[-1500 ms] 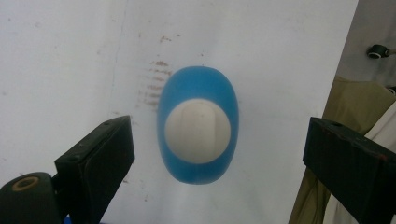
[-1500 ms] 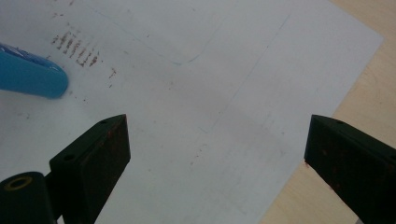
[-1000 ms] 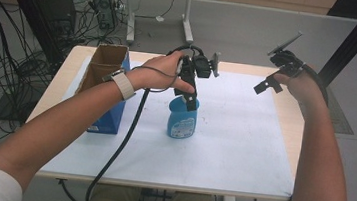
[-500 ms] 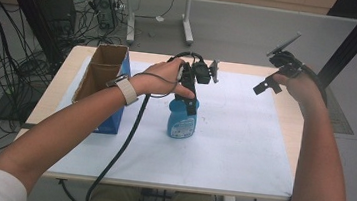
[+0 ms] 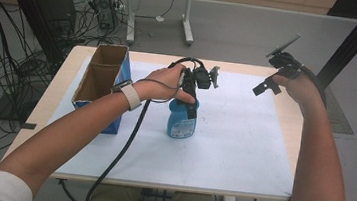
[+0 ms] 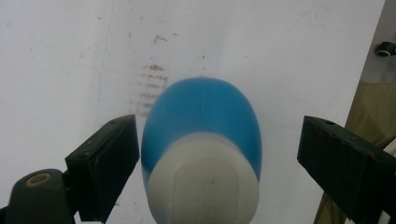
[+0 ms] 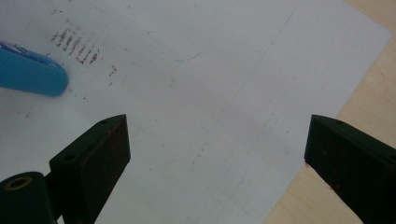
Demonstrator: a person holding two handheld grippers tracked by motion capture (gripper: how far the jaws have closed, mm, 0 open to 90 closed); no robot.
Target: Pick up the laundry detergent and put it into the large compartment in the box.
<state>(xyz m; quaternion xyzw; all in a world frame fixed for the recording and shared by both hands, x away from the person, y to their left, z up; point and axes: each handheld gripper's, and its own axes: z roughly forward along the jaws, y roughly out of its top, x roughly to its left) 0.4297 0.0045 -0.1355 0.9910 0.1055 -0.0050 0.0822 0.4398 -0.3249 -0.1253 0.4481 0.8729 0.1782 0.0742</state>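
Bottle (image 6: 201, 154) stands upright on the table (image 5: 242, 147) between my left gripper's (image 6: 217, 161) jaws, which have just been closing but do not press it yet. My right gripper's (image 7: 217, 163) jaws hang wide open, holding nothing.

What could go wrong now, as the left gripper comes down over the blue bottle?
1. The left gripper has been closing with the blue bottle between its fingers. The bottle sits nearer one finger, so that finger may touch first and tip it.
2. The white cap looks smooth and rounded, so a grip there might slip.
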